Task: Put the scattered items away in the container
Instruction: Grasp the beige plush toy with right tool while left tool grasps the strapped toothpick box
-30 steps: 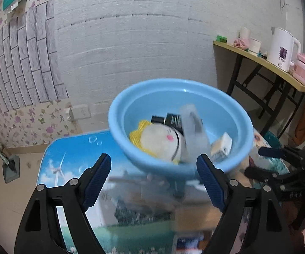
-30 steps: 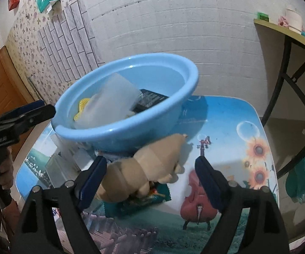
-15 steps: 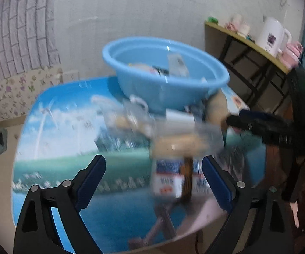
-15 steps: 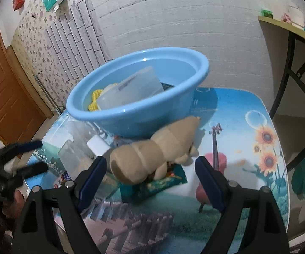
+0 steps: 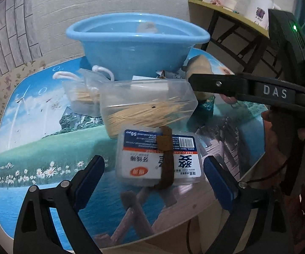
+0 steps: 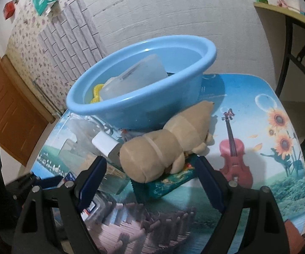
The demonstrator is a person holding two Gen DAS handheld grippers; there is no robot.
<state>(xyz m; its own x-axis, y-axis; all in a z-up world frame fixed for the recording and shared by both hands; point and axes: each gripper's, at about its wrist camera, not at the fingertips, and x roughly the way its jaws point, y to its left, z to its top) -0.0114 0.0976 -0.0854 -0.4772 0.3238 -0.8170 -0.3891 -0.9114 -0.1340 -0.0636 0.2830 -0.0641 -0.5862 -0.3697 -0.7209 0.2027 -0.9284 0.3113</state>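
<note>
Partly done: the round light-blue plastic basin [image 6: 144,80] at the far side of the desk [image 6: 258,169] already holds a translucent box (plus something yellow). Left tongs [image 5: 152,182] gape around a labelled floss-pick box [image 5: 158,158]; right tongs [image 6: 150,182], wide open and empty, face the tan plush toy [image 6: 173,146].
</note>
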